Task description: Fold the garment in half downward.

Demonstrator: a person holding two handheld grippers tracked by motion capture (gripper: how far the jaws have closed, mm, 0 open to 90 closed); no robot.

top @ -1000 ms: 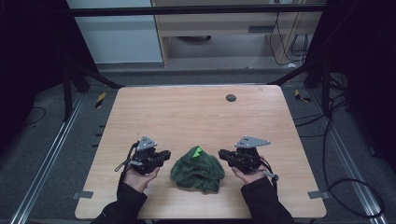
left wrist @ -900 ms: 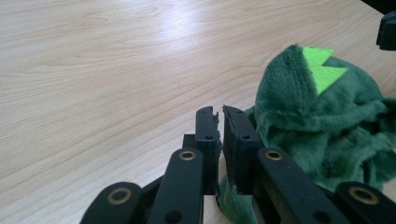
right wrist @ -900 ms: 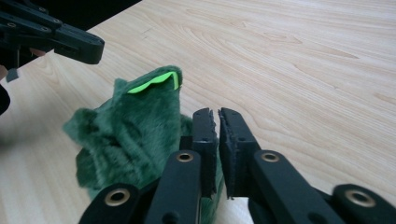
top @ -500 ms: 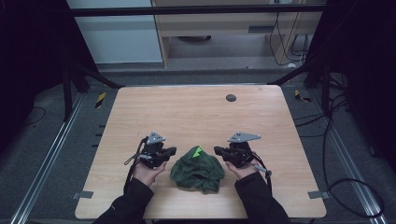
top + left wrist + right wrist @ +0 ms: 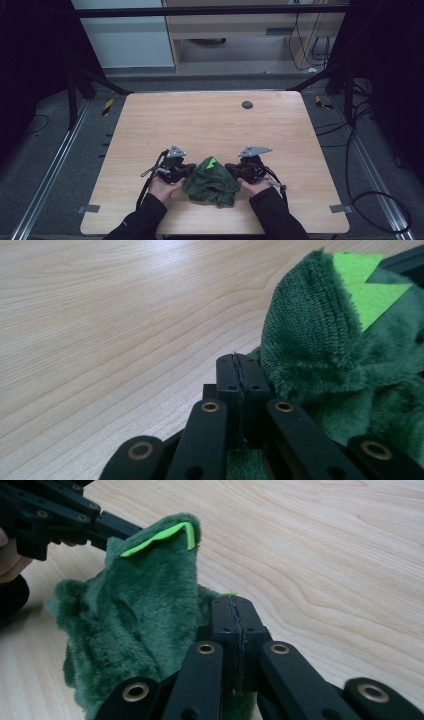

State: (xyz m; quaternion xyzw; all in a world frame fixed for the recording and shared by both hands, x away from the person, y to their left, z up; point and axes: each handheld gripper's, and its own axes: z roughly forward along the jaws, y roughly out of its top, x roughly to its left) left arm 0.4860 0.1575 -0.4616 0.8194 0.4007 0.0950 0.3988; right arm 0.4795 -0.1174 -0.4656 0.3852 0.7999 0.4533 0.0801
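- So there's a wooden table [image 5: 210, 125] seen from the high view, with a crumpled dark green fuzzy cloth [image 5: 211, 182] sitting near the front edge, about the middle of the width, right between the two hands.
- The cloth is bunched into a lump, a bit wider left-to-right than front-to-back, so its long axis runs roughly from one gripper to the other. Honestly it's too scrunched to call a clear direction beyond that.
- A bright lime green patch [image 5: 212, 162] sits at the far top of the lump, poking up and away from the person. In the right gripper view it's a thin bright edge on the highest peak of the fabric [image 5: 165, 535].
- Left gripper [image 5: 187, 171] is at the cloth's left side, touching it. In its own view the jaws are pressed flat together with only a hairline seam between them [image 5: 239, 377], and the plush [image 5: 330, 365] is bunched up right beside and under them. Can't tell if any fabric is pinched in there.
- Right gripper [image 5: 231, 171] is at the cloth's right edge, same deal: jaws clamped together [image 5: 235, 625], green pile [image 5: 135, 615] pushed up against their left side. Whether it has a bit of cloth caught, can't say.
- Small dark round thing [image 5: 247, 104] on the far part of the table, well apart from everything.
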